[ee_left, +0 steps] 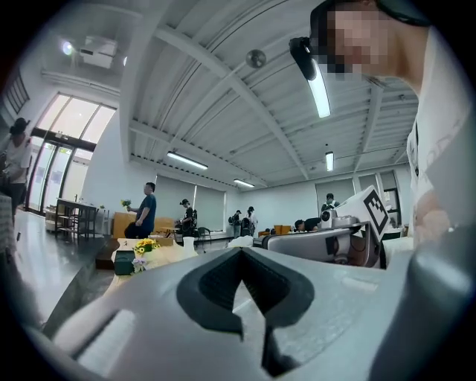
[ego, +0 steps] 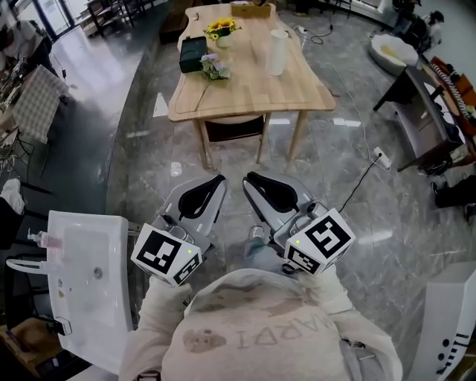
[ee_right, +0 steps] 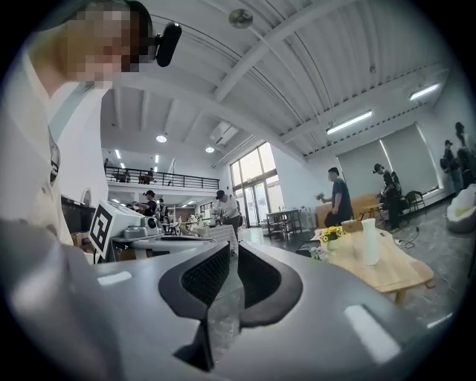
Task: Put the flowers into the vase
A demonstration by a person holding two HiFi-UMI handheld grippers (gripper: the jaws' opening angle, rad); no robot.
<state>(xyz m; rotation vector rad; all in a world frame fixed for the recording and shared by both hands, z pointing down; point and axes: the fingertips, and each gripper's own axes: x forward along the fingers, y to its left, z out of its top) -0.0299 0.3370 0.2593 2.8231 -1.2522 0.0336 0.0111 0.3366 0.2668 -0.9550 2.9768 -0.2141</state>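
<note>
Far ahead stands a wooden table [ego: 253, 93]. On it are a yellow sunflower bunch [ego: 222, 28] in a small pot, a small purple-and-white flower bunch [ego: 214, 68] and a tall white vase [ego: 277, 52]. The left gripper view shows the sunflowers [ee_left: 146, 244] small and distant, and the right gripper view shows them [ee_right: 332, 233] beside the vase [ee_right: 370, 242]. I hold both grippers close to my body, well short of the table. My left gripper [ego: 216, 178] is shut and empty. My right gripper [ego: 251, 178] is shut too, with only a sliver between its pads and nothing held.
A dark green box [ego: 193, 53] and a cardboard box [ego: 251, 9] share the table, with a chair [ego: 234, 128] tucked under it. A white sink unit [ego: 82, 275] stands at my left. A power strip [ego: 381, 156] with its cable and a dark desk [ego: 424, 119] are on the right. Several people stand in the background.
</note>
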